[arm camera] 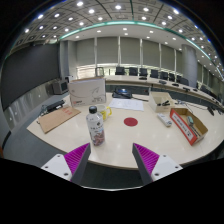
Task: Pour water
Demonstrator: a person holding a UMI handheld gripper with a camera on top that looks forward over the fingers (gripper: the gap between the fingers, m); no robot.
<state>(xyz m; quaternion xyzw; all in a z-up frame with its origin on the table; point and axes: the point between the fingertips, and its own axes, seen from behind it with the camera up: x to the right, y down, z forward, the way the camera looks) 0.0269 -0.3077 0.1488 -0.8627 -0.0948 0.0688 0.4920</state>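
A clear plastic bottle [96, 126] with a red cap and a pink label stands upright on the pale table [125, 140], just ahead of my left finger. A small red round object [130, 121] lies flat on the table beyond the bottle, to its right. My gripper [112, 160] is open, with the magenta pads [77, 156] spread wide and nothing between them. The bottle sits slightly left of the gap between the fingers, apart from both.
A cardboard sheet [57, 118] lies at the left of the table. A red and white box [187, 123] sits at the right, with a white object [164, 118] beside it. A white box [87, 91] stands at the back. Desks and chairs fill the room behind.
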